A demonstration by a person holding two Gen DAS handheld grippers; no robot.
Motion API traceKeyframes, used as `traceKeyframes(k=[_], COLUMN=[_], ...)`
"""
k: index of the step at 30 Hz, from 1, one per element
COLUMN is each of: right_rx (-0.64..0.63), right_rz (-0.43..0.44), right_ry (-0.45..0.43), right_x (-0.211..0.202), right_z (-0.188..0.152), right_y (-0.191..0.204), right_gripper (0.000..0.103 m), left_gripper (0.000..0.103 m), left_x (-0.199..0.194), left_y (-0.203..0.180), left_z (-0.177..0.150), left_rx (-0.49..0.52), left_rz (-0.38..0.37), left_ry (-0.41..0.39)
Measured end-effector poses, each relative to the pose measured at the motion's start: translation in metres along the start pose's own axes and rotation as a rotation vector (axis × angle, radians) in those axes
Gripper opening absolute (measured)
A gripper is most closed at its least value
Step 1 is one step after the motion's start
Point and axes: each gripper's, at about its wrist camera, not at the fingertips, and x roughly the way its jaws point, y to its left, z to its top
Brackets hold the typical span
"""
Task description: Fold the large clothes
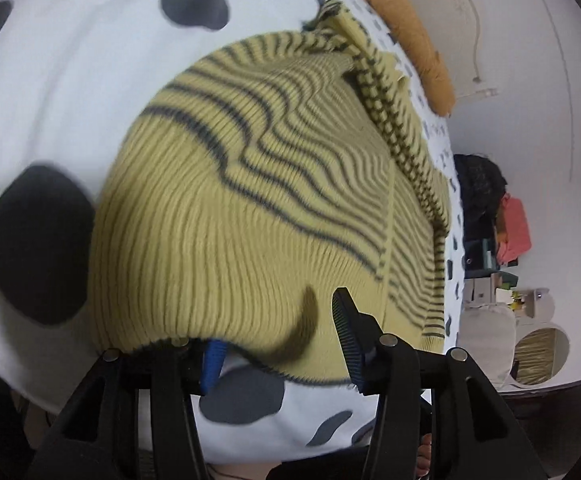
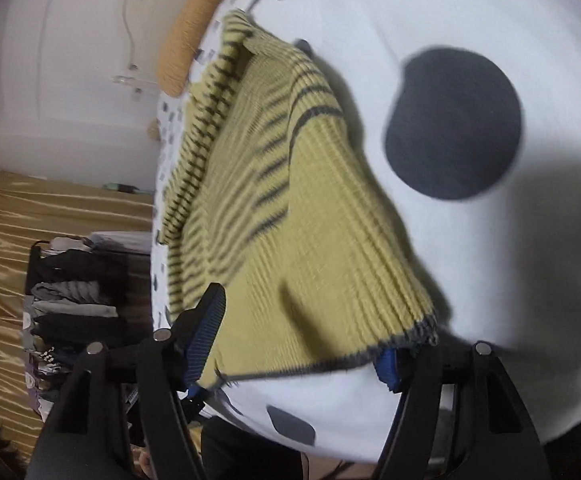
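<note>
A yellow ribbed sweater (image 1: 250, 200) with dark wavy stripes is lying on a bed, on a white cover (image 1: 50, 100) printed with large dark spots. In the left wrist view, the left tongs (image 1: 278, 332) are standing open at the sweater's near hem: the right finger is showing bare over the knit, while the hem is draping over the left one, whose blue pad is peeking out beneath. In the right wrist view, the right tongs (image 2: 302, 340) are likewise standing open at the hem of the sweater (image 2: 290, 200), the left finger lying on the knit and the hem corner covering the right one. An orange pillow (image 1: 406, 28) is lying at the far edge of the bed. Folded clothes (image 2: 74, 304) are sitting beside the bed.
</note>
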Motion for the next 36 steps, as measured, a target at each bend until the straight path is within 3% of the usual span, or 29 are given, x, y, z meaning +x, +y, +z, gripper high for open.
traceKeyframes(k=[1, 2, 4, 6, 8, 13, 20, 24, 26, 28, 30, 36], right_rx=[-0.028, -0.048, -0.063, -0.082, -0.101, -0.086, -0.199, -0.269, -0.241, -0.214, -0.173, 0.036], right_rz=[0.022, 0.039, 0.044, -0.008, -0.048, 0.047, 0.109, 0.077, 0.022, -0.125, -0.228, -0.238], right_ry=[-0.012, -0.014, -0.008, 0.019, 0.022, -0.029, -0.107, -0.093, -0.055, -0.020, 0.008, 0.052], right_x=[0.001, 0.002, 0.011, 0.027, 0.032, 0.010, 0.006, 0.022, 0.026, 0.024, 0.018, -0.006], right_z=[0.002, 0.005, 0.010, 0.015, 0.017, 0.019, 0.067, 0.100, 0.103, 0.093, 0.077, 0.003], right_y=[0.004, 0.008, 0.016, 0.022, 0.025, 0.036, 0.094, 0.127, 0.130, 0.121, 0.105, 0.058], right_gripper=[0.057, 0.054, 0.049, 0.042, 0.038, 0.033, 0.033, 0.033, 0.038, 0.074, 0.077, 0.078], left_gripper=[0.022, 0.016, 0.015, 0.013, 0.013, 0.013, 0.013, 0.013, 0.013, 0.013, 0.013, 0.013], left_x=[-0.001, -0.001, 0.002, 0.010, 0.004, -0.022, -0.033, -0.028, -0.024, -0.021, -0.015, -0.013], left_y=[-0.004, -0.007, -0.014, -0.017, -0.009, -0.024, -0.094, -0.127, -0.135, -0.133, -0.126, -0.077], left_z=[0.004, 0.010, 0.017, 0.022, 0.022, 0.026, 0.078, 0.119, 0.125, 0.119, 0.107, 0.058], left_rx=[0.018, 0.028, 0.064, 0.088, 0.053, 0.107, 0.269, 0.320, 0.339, 0.348, 0.363, 0.301], left_rz=[0.006, 0.003, 0.015, 0.080, 0.062, 0.028, 0.007, 0.031, 0.038, 0.051, 0.077, 0.090], left_ry=[-0.019, -0.019, -0.027, -0.009, -0.009, -0.068, -0.148, -0.160, -0.150, -0.130, -0.102, -0.020])
